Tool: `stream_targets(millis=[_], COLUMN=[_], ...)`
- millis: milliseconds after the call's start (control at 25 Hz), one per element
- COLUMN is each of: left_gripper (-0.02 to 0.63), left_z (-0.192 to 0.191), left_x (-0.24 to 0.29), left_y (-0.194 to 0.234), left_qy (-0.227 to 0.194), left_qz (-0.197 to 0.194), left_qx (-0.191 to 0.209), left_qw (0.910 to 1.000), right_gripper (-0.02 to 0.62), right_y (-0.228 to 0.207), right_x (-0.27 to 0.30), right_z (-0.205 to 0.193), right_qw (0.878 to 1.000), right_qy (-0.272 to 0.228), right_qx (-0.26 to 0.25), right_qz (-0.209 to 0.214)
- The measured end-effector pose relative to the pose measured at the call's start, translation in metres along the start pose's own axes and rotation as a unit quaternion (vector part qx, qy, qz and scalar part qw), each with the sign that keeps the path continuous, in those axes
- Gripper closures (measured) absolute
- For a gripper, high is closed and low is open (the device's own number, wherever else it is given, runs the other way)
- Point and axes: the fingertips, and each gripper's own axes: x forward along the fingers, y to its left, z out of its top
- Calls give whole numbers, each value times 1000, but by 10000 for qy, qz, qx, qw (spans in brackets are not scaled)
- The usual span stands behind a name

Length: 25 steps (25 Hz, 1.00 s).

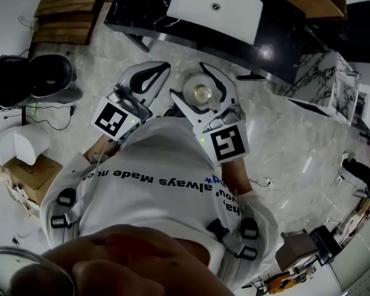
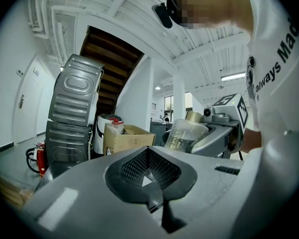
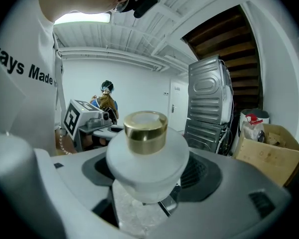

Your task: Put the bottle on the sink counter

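Close before the person's chest, the right tool (image 1: 191,84) is clamped on the bottle (image 3: 148,156), gold cap up, in the air well short of the black tabletop (image 1: 277,51) around the sink (image 1: 214,2). The left tool (image 1: 159,71) hangs beside it, jaws together on nothing. The bottle's body looks smooth. I'd say a jolt on the way could slip it loose onto the floor (image 1: 283,140).

Pale marble floor (image 1: 283,134). Black worktop (image 1: 283,48) carries a white basin (image 1: 216,5). Dark wooden staircase (image 2: 112,59) beside white walls (image 2: 137,98); ribbed white ceiling (image 2: 129,4), strip light (image 2: 232,76) lit.
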Motion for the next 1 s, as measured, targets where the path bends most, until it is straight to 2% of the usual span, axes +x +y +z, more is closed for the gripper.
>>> stream_targets(millis=[520, 1000], left_gripper=[603, 604], left_z=[12, 9], left_x=[96, 123], left_y=[34, 57], left_qy=[90, 155], left_qz=[246, 500], left_qx=[-76, -157], left_qw=[9996, 9985], right_gripper=[258, 258], right_y=[-99, -129], right_x=[13, 33], right_z=[-7, -10], right_qw=[9998, 9990], right_qy=[-137, -174], right_qx=[78, 103], right_qz=[130, 395])
